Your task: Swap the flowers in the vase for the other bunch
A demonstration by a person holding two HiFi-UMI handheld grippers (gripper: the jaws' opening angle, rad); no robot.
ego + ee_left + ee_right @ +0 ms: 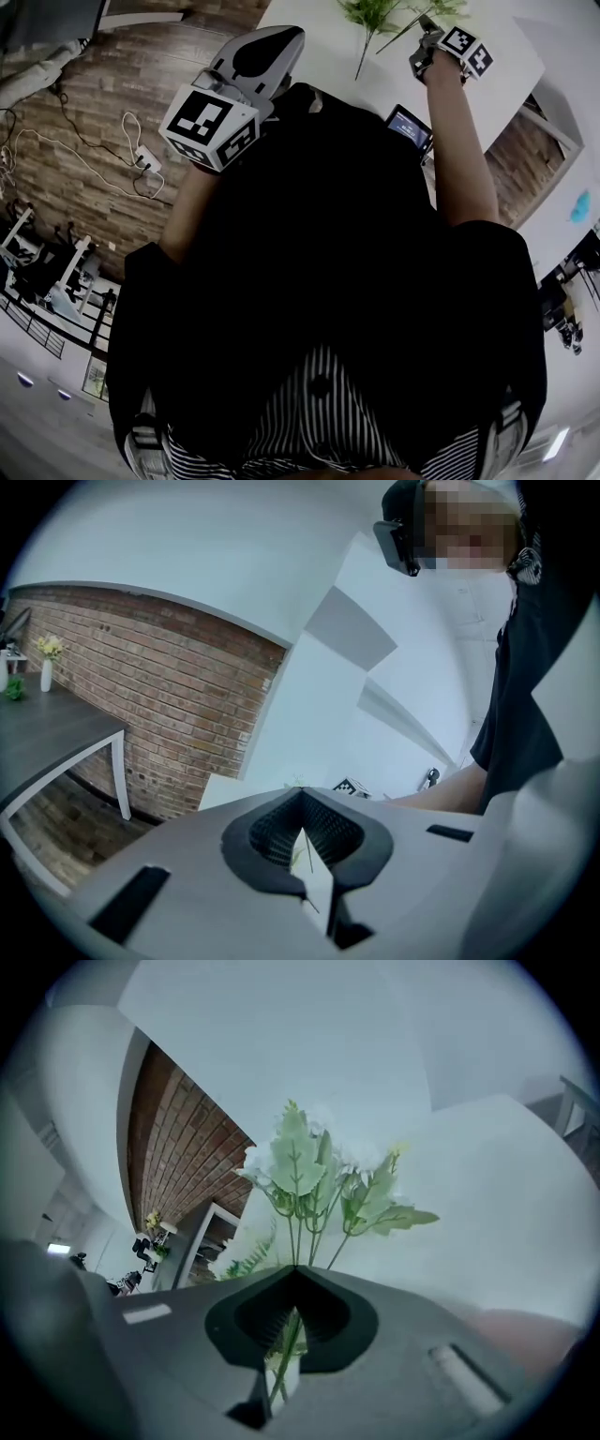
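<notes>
Your right gripper point(295, 1269) is clamped on a bunch of flowers point(309, 1162). Its jaws meet at the tips, with the thin green stems pinched between them. The stems run through the gap behind the tips and rise straight out past them. There they fan into pale green leaves and white blooms directly ahead of the jaws. Low and just left of the tips, further off, a fern point(246, 1263) shows its fronds; whether it touches the held bunch cannot be told.

In the head view the right gripper point(429, 39) is held out on your straight arm at the upper right, over a white table point(506, 70). Some greenery point(373, 13) lies just to its left at the picture's top edge. A small screen point(410, 127) shows nearer you, beside your forearm.

Your left gripper point(302, 791) has its jaws together at the tips, with nothing plainly gripped. In the head view the left gripper point(286, 42) sits at the upper left, close to your chest. It points towards the table's near edge, well apart from the flowers.
</notes>
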